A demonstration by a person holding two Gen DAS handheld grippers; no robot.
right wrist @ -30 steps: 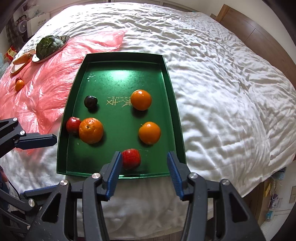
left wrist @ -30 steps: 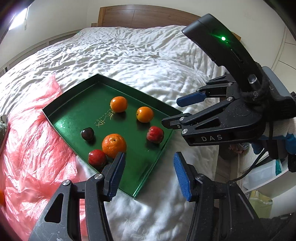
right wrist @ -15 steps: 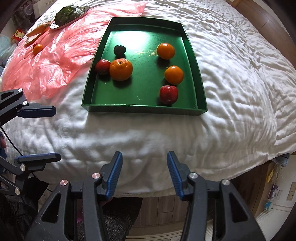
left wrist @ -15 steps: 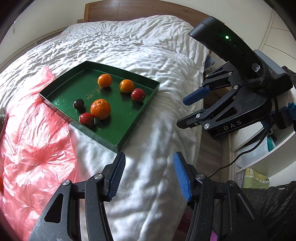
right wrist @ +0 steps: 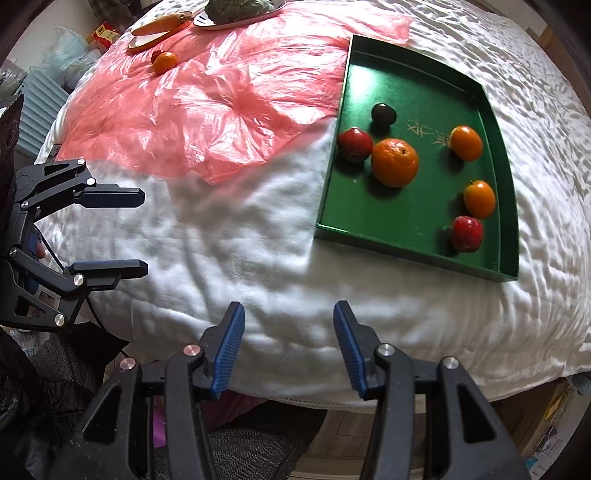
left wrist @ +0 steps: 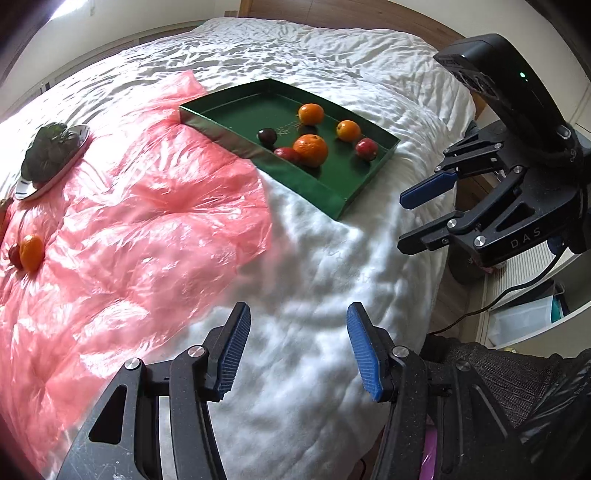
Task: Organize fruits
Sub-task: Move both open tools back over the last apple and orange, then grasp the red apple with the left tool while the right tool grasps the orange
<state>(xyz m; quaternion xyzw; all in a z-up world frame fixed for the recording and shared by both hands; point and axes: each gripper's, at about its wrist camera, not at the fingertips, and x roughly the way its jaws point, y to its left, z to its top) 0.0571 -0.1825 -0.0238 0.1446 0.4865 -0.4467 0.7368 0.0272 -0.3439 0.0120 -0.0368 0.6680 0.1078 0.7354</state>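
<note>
Green tray (right wrist: 413, 236) is sitting on the bed (right wrist: 240, 240), holding six fruits together; an orange (right wrist: 165, 61) is lying well apart on pink plastic (right wrist: 221, 99), likely awaiting collection; left gripper (left wrist: 297, 345) and right gripper (right wrist: 288, 341) are hovering wide, empty, near the bed edge.

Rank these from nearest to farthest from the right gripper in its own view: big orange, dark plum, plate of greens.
From the right gripper:
1. Big orange, tray middle.
2. Dark plum, deeper in the tray.
3. Plate of greens, far left.
</note>
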